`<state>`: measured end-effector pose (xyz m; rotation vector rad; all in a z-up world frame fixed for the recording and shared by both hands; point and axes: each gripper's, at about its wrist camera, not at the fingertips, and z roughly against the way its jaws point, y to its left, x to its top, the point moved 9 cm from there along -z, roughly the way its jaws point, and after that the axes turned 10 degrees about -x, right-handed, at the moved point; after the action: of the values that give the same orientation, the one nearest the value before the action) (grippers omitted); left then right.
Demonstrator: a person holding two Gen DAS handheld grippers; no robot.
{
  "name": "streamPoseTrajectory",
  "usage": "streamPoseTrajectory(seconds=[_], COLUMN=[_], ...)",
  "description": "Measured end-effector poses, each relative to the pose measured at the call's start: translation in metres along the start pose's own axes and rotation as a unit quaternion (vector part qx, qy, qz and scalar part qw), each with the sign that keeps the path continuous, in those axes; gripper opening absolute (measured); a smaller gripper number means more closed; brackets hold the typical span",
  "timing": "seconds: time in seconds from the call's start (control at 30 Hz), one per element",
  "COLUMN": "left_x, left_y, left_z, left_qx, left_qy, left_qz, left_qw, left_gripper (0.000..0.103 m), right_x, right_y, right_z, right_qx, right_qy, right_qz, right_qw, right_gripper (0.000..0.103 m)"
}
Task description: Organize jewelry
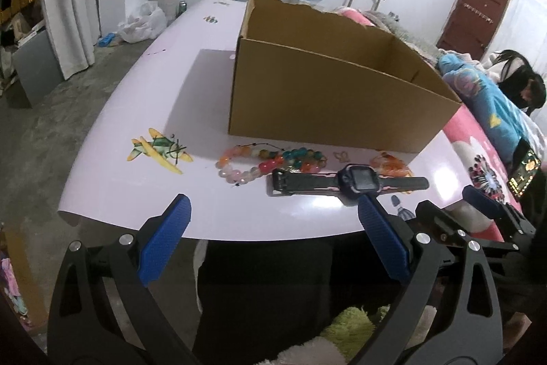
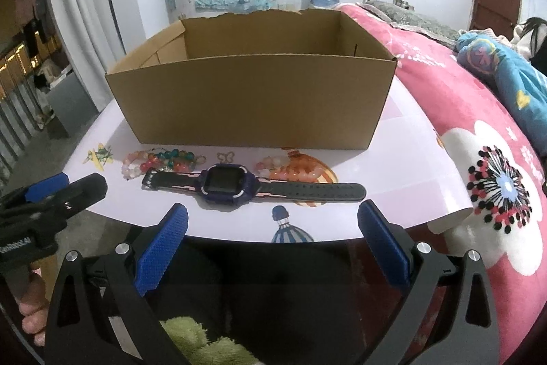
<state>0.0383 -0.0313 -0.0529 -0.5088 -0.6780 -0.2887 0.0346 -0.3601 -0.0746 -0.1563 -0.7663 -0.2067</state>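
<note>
A dark smartwatch (image 1: 355,181) (image 2: 227,186) with a long black strap lies flat near the front edge of the pale pink table (image 1: 112,166) (image 2: 403,173). Behind it lie bead bracelets: a multicoloured one (image 1: 273,161) (image 2: 160,161) to the left and an orange-pink one (image 1: 391,163) (image 2: 294,170) to the right. An open cardboard box (image 1: 328,98) (image 2: 253,98) stands behind them. My left gripper (image 1: 273,228) hangs open just off the table's front edge, left of the watch face. My right gripper (image 2: 273,235) is open too, in front of the watch, with nothing between its fingers.
A bed with a pink flowered blanket (image 2: 478,132) borders the table's right side, and a person (image 1: 519,84) sits at its far end. A hand (image 2: 30,307) holds the left gripper's handle. Bare concrete floor (image 1: 51,132) lies to the left. A green furry item (image 2: 205,344) lies below.
</note>
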Motion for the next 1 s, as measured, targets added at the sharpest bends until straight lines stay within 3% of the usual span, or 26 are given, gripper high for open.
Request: streamPoseTrajectory(seconds=[0.1,0.3,0.4,0.6,0.8,1.0], left_x=[0.0,-0.001,0.0,0.006,0.007,0.021], left_y=[-0.003,-0.015,-0.015,-0.012,-0.016,-0.01], left_z=[0.002,0.007,0.006,-0.009,-0.024,-0.029], left_qx=[-0.012,-0.079,-0.084,-0.023,0.006,0.036], left_qy=[-0.006,-0.015,-0.018,0.003,0.022,0.009], left_qz=[-0.002,0.0,-0.007,-0.069,-0.148,-0.201], left_qw=[0.9999,0.9968,0.9962,0.9973,0.9887,0.9788], left_gripper=[0.095,0.095,0.095,0.095,0.095,0.094], right_x=[-0.001,-0.005,-0.007,-0.003,0.008,0.021], right_y=[-0.006,-0.017,-0.018,-0.013,-0.002,0.021], right_z=[0.003,0.006,0.003,-0.004,-0.012,-0.028], right_qx=[0.009,0.023,0.034,0.066,0.095,0.119], right_qy=[-0.01,-0.017,-0.007,0.006,0.021,0.041], right_qz=[0.001,0.011,0.018,0.037,0.055,0.057], right_qw=[1.0,1.0,0.999,0.997,0.994,0.99], right_gripper=[0.097,0.097,0.097,0.097,0.094,0.084])
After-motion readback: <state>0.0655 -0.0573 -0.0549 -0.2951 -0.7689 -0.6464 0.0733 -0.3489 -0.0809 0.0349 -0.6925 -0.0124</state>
